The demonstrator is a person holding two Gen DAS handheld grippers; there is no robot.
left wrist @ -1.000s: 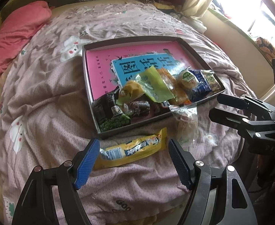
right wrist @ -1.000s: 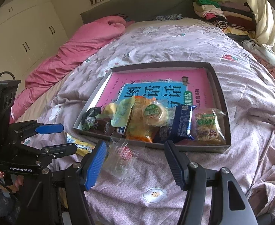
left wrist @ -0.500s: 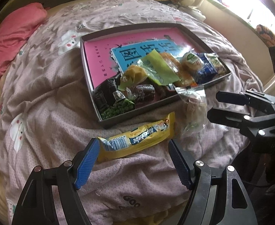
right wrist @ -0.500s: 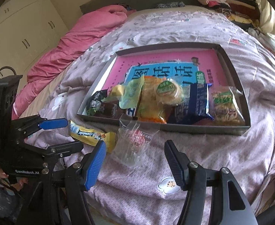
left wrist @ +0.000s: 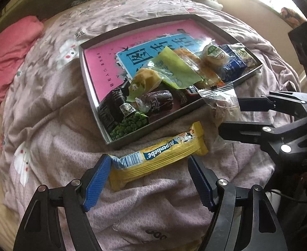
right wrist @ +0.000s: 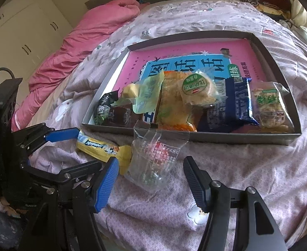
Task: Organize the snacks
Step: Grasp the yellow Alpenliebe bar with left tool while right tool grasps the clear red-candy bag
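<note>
Left gripper (left wrist: 147, 173) jaws wide apart, low over the bed (left wrist: 49, 125), w/ the yellow candy pack (left wrist: 159, 156) lying between them; the blue left pad looks to touch the pack's barcode end, right pad just clear of it. Pack lies flat on the quilt, just outside the near wall of the tray (left wrist: 90, 87), angled along it.

Right gripper (right wrist: 151, 179) also spread wide, nothing clamped. Clear snack bag (right wrist: 153, 156) sits on the quilt between its fingers, top edge leaning on the tray's front wall (right wrist: 237, 139). Bag's left edge touches the yellow pack's end.

Inside the tray, front strip is packed w/ snacks:
- green pea bag (left wrist: 130, 125) in the near-left corner, w/ a dark wrapper next to it
- brown roll (left wrist: 155, 102) beside that
- pale green wrapper (left wrist: 174, 71) draped over a yellow item
- round pastry w/ green label (right wrist: 197, 87) on top of an orange-ish bag
- blue packet (right wrist: 230, 104)
- clear cracker pack (right wrist: 270, 104) at the far-right end

Back half of the tray shows only the pink & blue printed floor. Pink blanket (right wrist: 84, 41) bunched at the head of the bed, well apart from the tray.
</note>
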